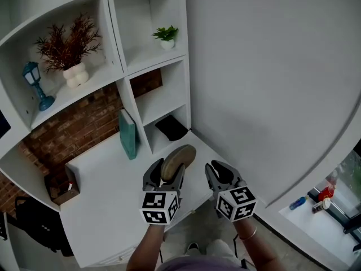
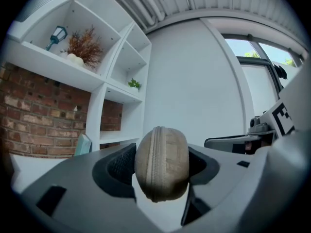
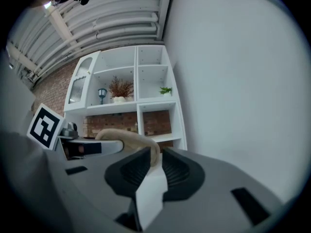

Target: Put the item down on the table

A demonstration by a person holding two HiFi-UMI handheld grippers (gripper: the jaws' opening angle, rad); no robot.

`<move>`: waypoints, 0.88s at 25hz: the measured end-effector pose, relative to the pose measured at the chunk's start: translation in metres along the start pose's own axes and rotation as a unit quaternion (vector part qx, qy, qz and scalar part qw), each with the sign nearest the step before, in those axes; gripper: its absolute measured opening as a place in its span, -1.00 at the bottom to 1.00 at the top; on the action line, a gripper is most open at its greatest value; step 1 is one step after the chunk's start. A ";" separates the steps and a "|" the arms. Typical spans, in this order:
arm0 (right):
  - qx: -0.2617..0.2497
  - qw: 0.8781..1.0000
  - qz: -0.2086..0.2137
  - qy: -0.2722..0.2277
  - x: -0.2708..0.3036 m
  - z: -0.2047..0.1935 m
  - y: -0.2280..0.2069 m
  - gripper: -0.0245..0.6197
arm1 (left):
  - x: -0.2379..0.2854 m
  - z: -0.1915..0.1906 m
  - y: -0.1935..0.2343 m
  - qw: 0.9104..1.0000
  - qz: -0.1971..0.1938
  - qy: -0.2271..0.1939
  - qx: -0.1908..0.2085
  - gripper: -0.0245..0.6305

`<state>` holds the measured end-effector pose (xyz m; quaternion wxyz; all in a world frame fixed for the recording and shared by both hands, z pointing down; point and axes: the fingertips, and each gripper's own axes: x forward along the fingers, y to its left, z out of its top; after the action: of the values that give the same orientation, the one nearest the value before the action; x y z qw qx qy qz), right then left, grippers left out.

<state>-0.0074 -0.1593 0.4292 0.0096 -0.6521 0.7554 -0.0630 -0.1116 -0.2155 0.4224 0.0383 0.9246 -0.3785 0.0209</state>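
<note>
The left hand-held gripper clamps a tan zipped case, carried clear above the white worktop. At its 3 o'clock the right hand-held gripper stands slightly open and empty. The case is not yet set down.

Grey left gripper, right gripper bear marker cubes.

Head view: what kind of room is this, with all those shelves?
Probably a home study or living room corner. White wall shelves hold potted plants and a little blue lantern, and a white table stands under them against a brick wall.
</note>
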 end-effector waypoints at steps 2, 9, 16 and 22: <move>-0.005 1.000 0.012 -0.007 0.019 0.011 -0.009 -0.72 | 0.015 0.012 0.005 1.000 0.003 -0.005 0.017 -0.10; -0.025 0.997 0.063 -0.042 0.092 0.070 -0.050 -0.72 | 0.077 0.076 0.024 0.996 0.033 -0.041 0.072 -0.10; -0.062 0.988 0.120 -0.073 0.153 0.140 -0.081 -0.72 | 0.138 0.146 0.035 0.987 0.084 -0.072 0.119 -0.10; -0.077 0.977 0.177 -0.096 0.187 0.197 -0.086 -0.72 | 0.163 0.215 0.037 0.972 0.116 -0.102 0.177 -0.10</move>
<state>0.0679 -0.3724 0.2559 0.0425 -0.5100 0.8570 0.0611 -0.0193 -0.3737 0.2210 -0.1674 0.8638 -0.4752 -0.0026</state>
